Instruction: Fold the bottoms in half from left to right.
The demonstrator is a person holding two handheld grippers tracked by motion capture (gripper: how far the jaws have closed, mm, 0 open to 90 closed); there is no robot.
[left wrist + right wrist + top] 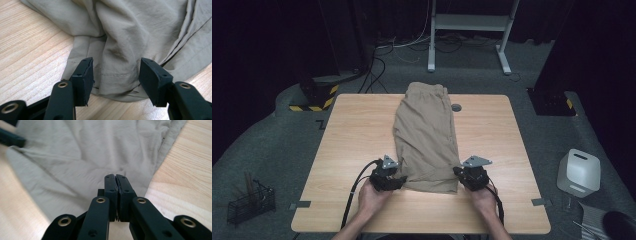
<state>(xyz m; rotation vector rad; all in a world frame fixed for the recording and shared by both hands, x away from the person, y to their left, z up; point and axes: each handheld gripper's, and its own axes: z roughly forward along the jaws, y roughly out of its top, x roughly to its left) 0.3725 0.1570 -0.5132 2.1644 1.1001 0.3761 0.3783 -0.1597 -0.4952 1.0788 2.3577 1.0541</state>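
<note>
Two hand-held grippers at shorts [427, 135] hem (near edge); left [116, 75] wide astride; right [116, 185] pinched shut.

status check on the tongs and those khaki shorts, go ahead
Left tongs open, hem between the jaws, not pinched. Right tongs shut at the near right corner; cloth in the grip can't be confirmed. Khaki shorts folded lengthwise on the table. Nothing in the way.
</note>
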